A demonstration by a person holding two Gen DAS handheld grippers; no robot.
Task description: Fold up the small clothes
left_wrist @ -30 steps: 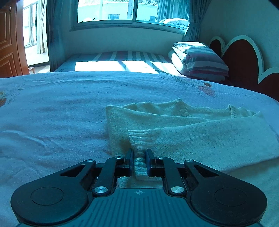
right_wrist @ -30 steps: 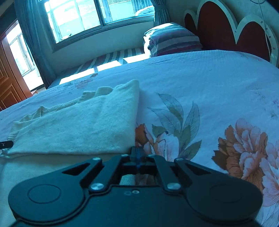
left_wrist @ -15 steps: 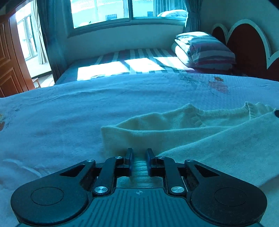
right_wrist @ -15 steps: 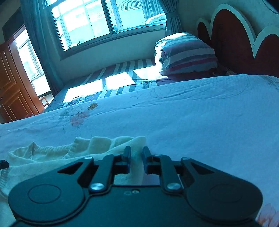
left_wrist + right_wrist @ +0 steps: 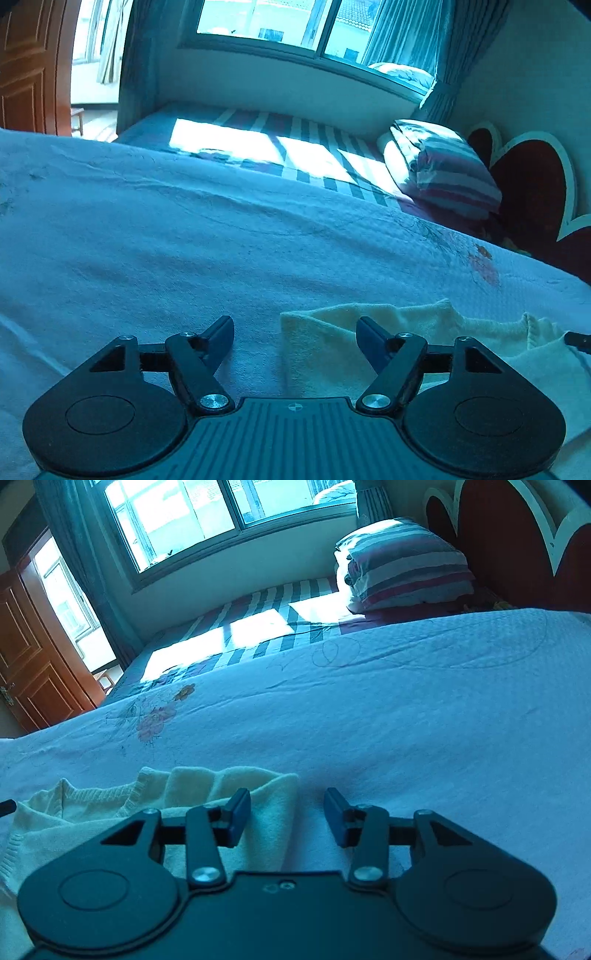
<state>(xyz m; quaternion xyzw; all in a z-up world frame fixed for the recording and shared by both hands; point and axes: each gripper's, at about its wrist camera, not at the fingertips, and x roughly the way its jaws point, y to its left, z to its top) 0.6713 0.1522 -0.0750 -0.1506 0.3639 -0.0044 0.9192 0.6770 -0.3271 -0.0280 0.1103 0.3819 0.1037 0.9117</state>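
A small cream knit sweater (image 5: 424,332) lies folded on the pale blue bedspread (image 5: 184,251). My left gripper (image 5: 295,336) is open and empty; the sweater's left folded edge lies between and under its fingers. In the right wrist view the sweater (image 5: 147,805) lies at lower left, its ribbed neckline showing. My right gripper (image 5: 287,818) is open and empty, its left finger (image 5: 238,816) over the sweater's right edge, its right finger over bare bedspread. A black tip of the other gripper (image 5: 7,806) shows at the left edge.
A striped folded quilt (image 5: 402,565) lies near the red heart-shaped headboard (image 5: 517,542). A striped sunlit sheet (image 5: 277,147) lies under the window (image 5: 221,520). A wooden door (image 5: 33,664) stands at far left. The flowered bedspread (image 5: 406,709) stretches beyond the sweater.
Both grippers have opened and let go of the sweater, which now lies folded over on the bed. Both have lifted and tilted, so more of the far bed shows.
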